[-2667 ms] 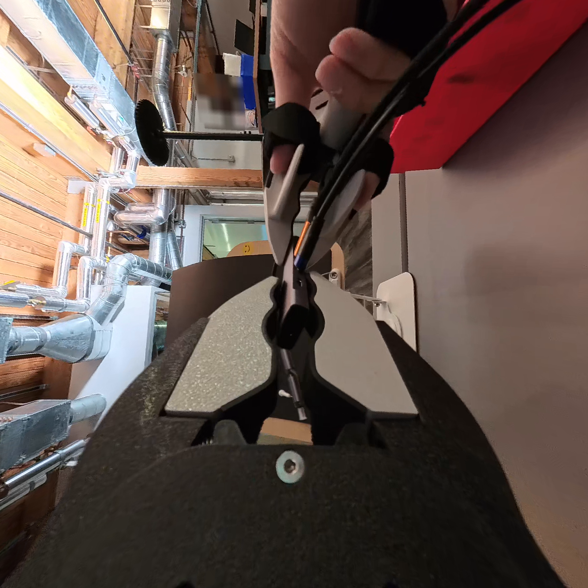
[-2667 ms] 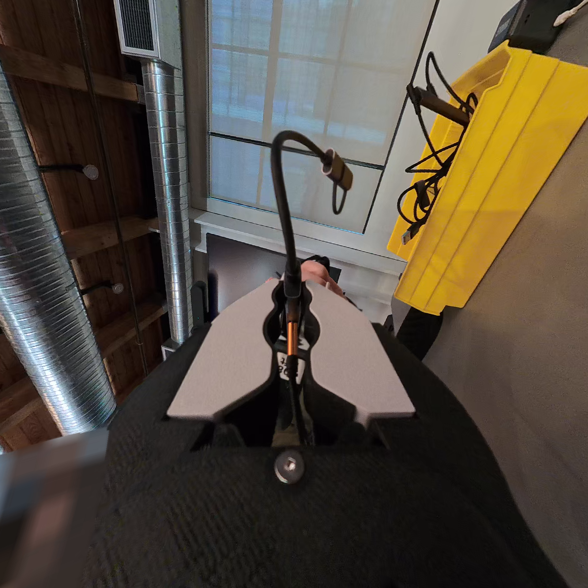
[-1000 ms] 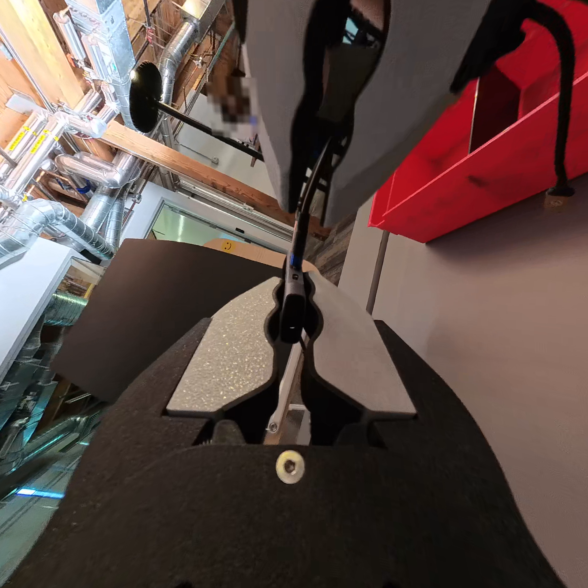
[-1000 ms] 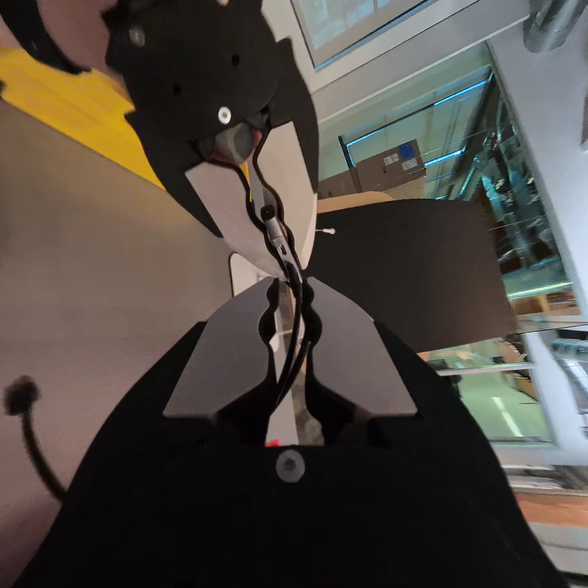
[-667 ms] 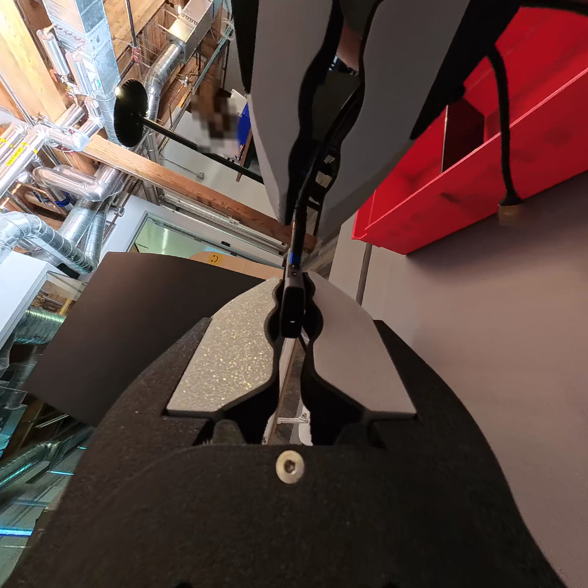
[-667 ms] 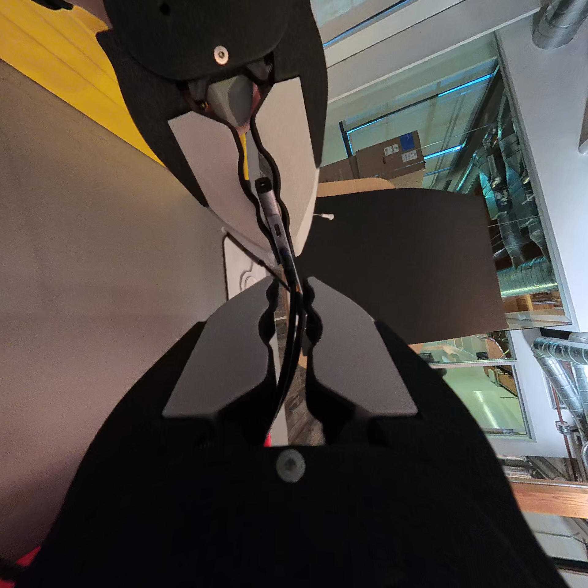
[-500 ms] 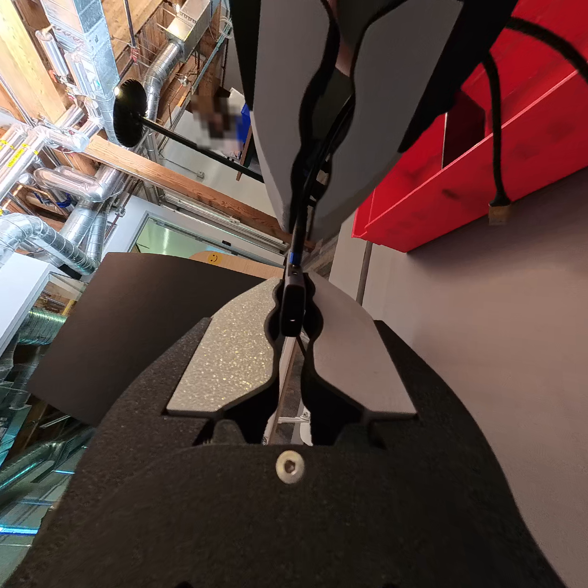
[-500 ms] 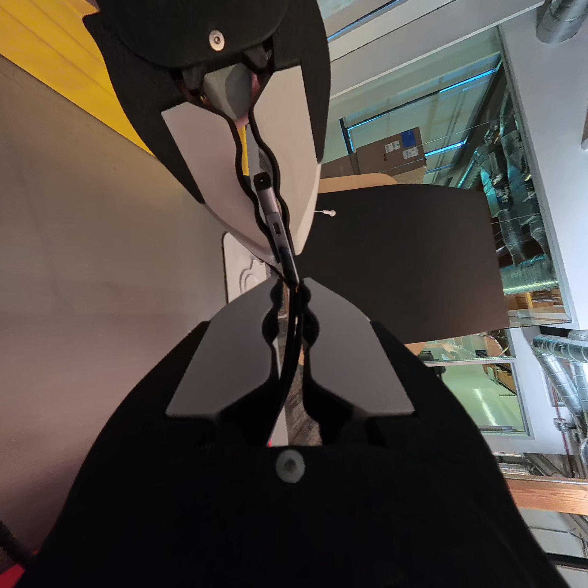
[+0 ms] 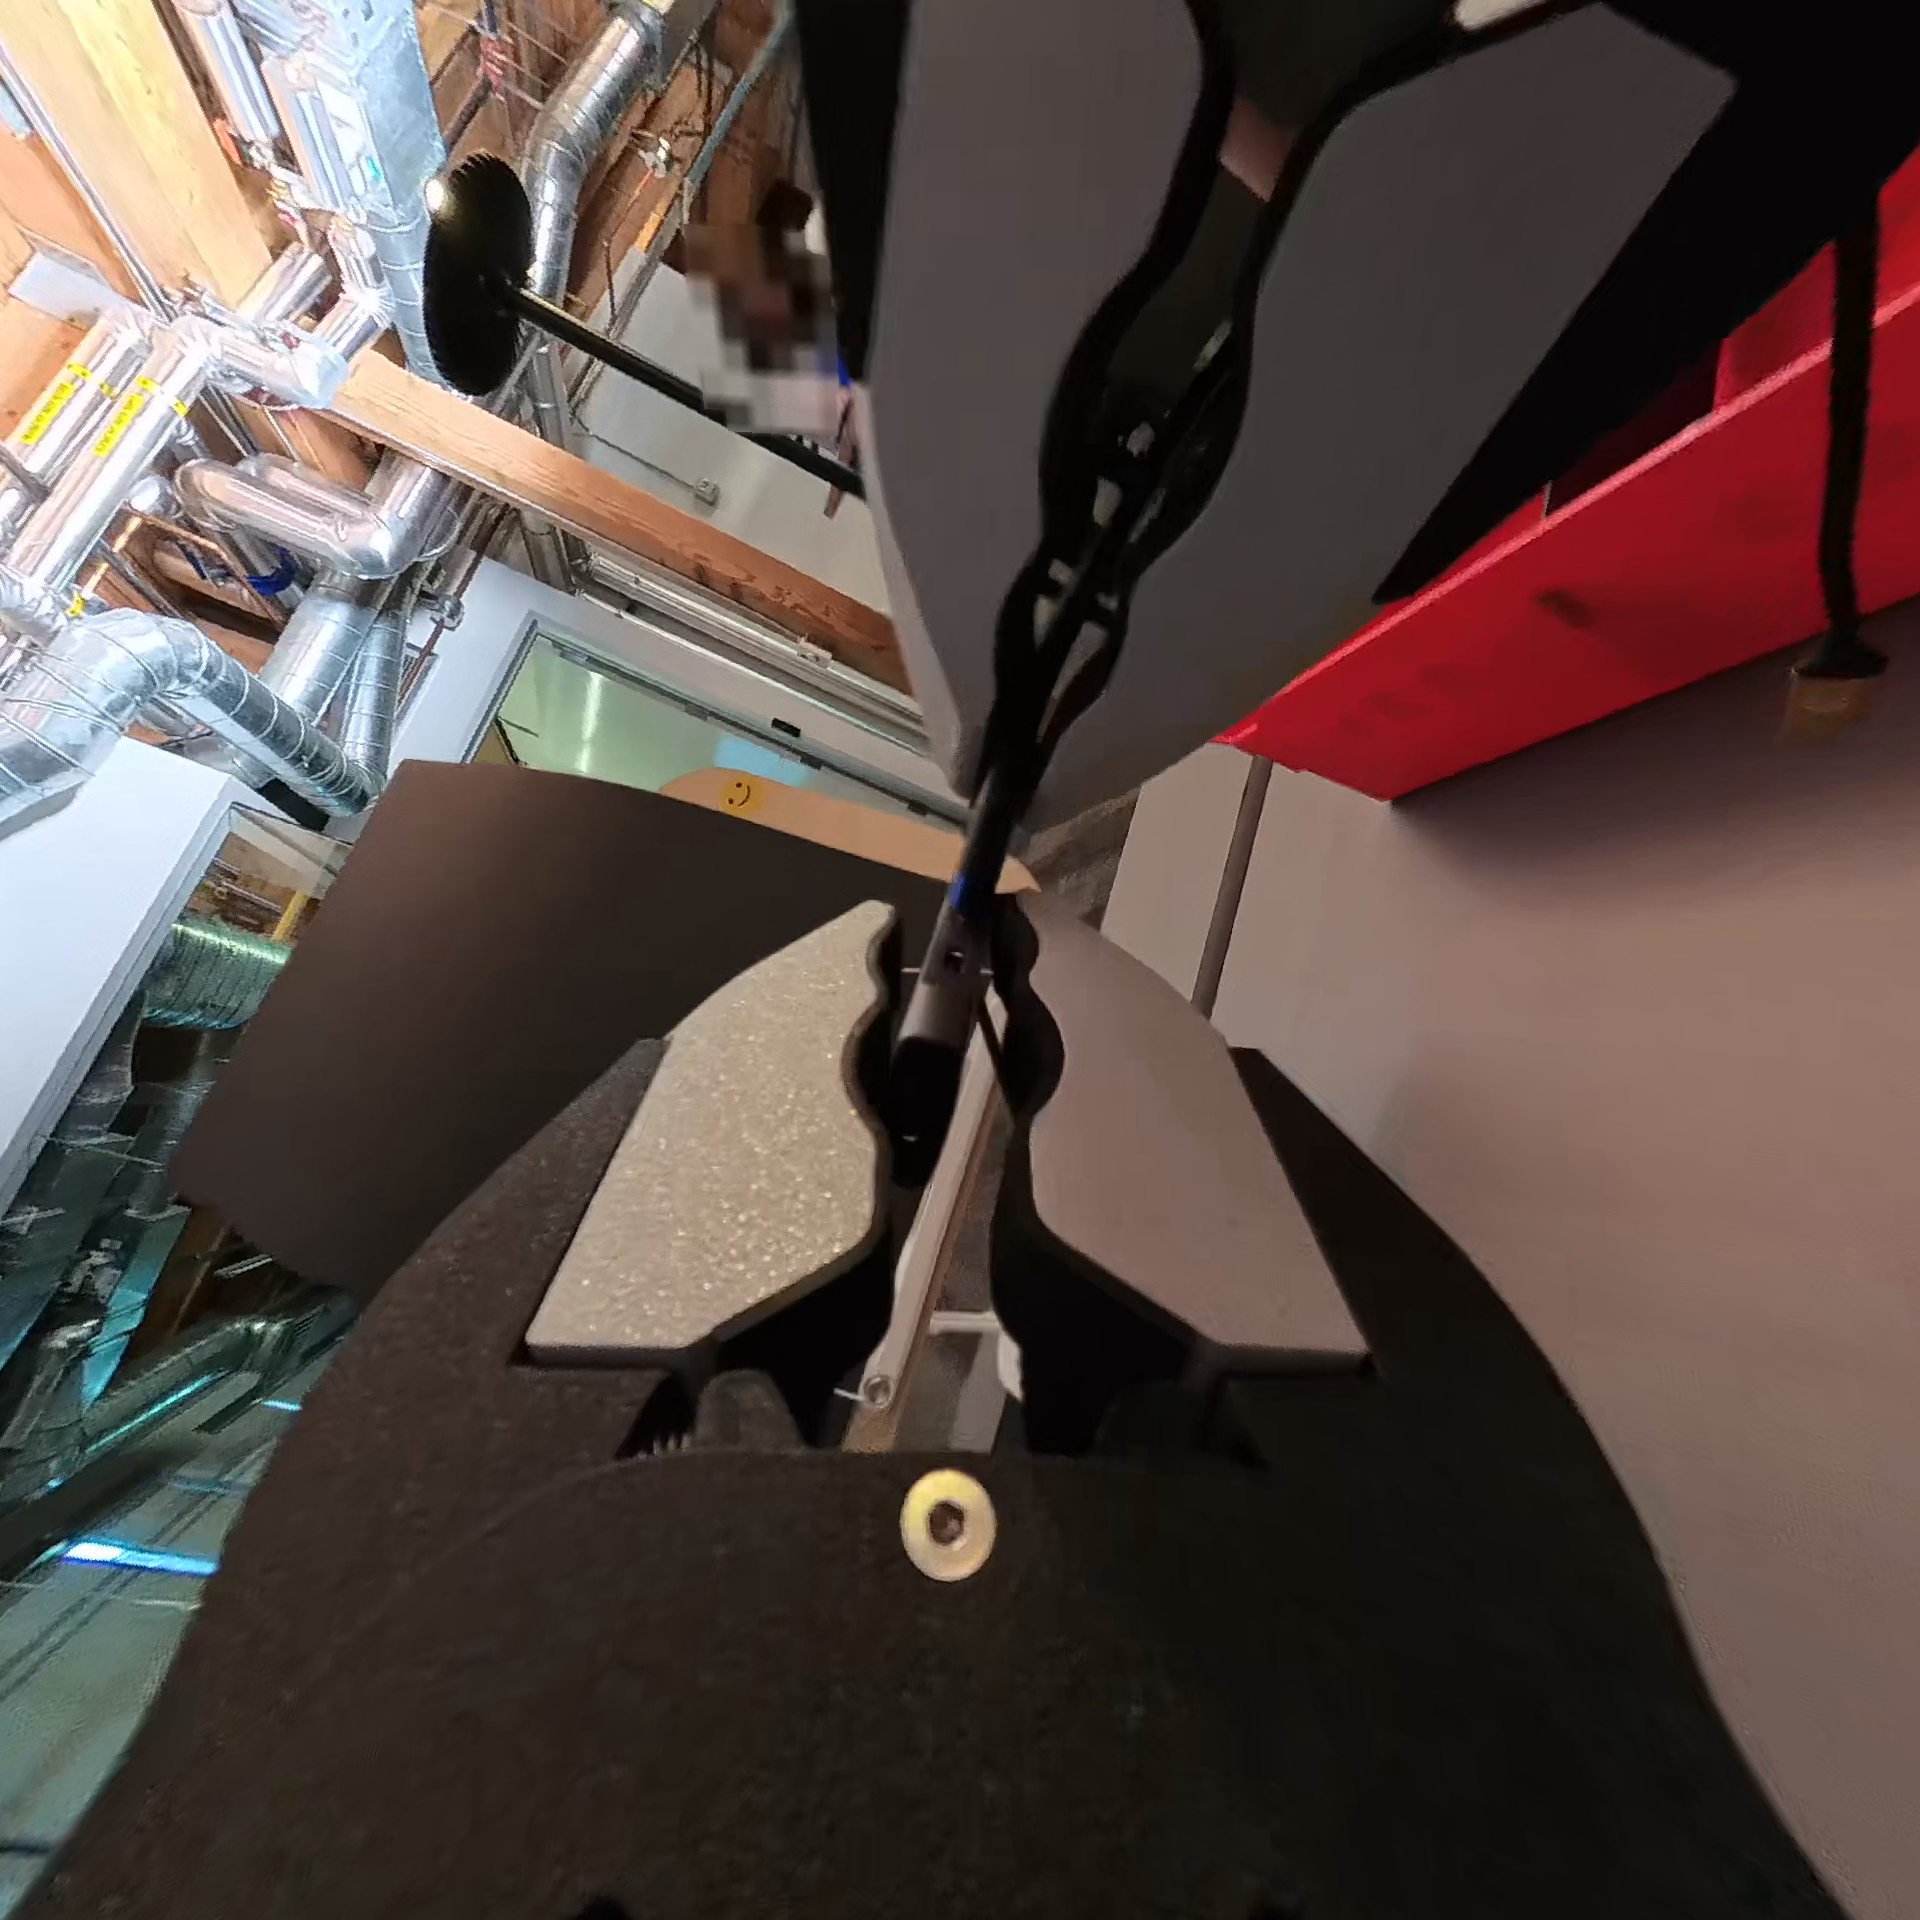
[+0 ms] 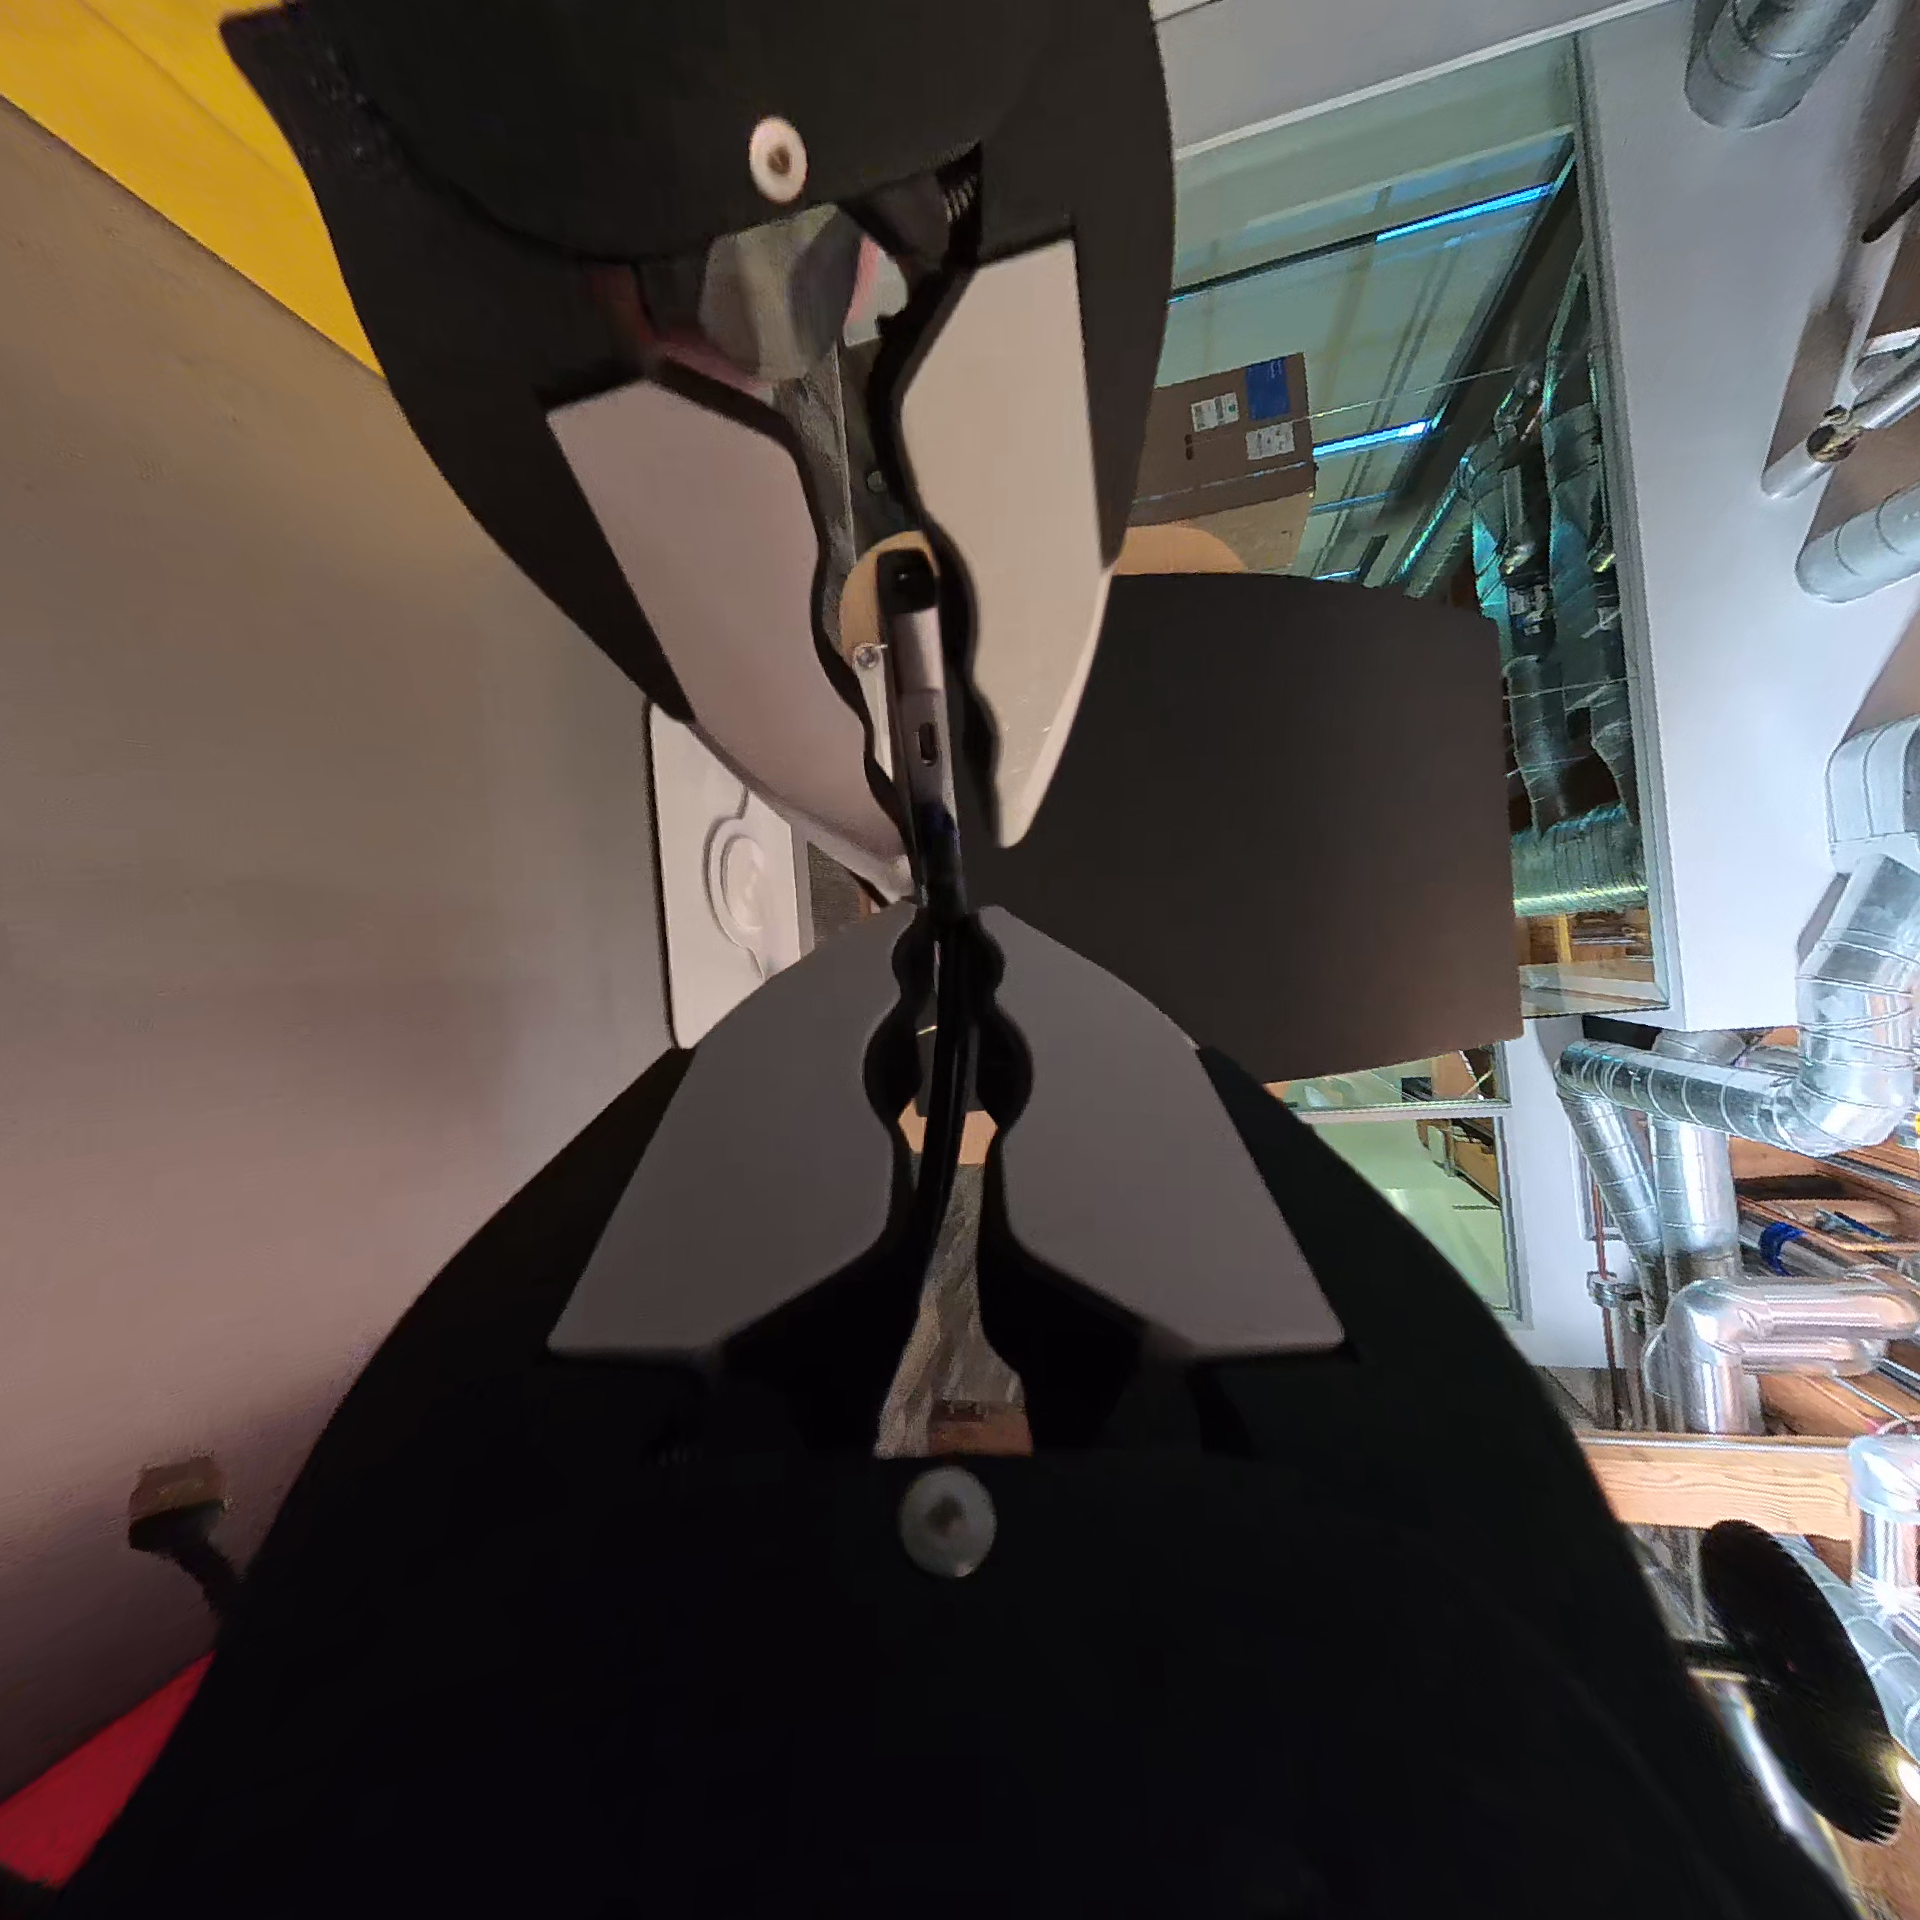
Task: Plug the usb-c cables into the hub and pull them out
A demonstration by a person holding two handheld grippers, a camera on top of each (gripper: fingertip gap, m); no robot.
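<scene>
Bright daylight from windows [image 10: 1382, 270], dim shadowed foreground, strong wide-angle bending at edges, slight motion blur up close

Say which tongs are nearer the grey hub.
Left. The hub stands between the fingers of the left tongs; the right tongs pinch the black cable just past its end.

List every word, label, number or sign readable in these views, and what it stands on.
Cardboard box: white and blue labels, print too small to read.
Silver pipes: yellow tags, lettering too small to read.
Tan board: yellow smiley-face sticker, no words.
No other writing shows.
</scene>
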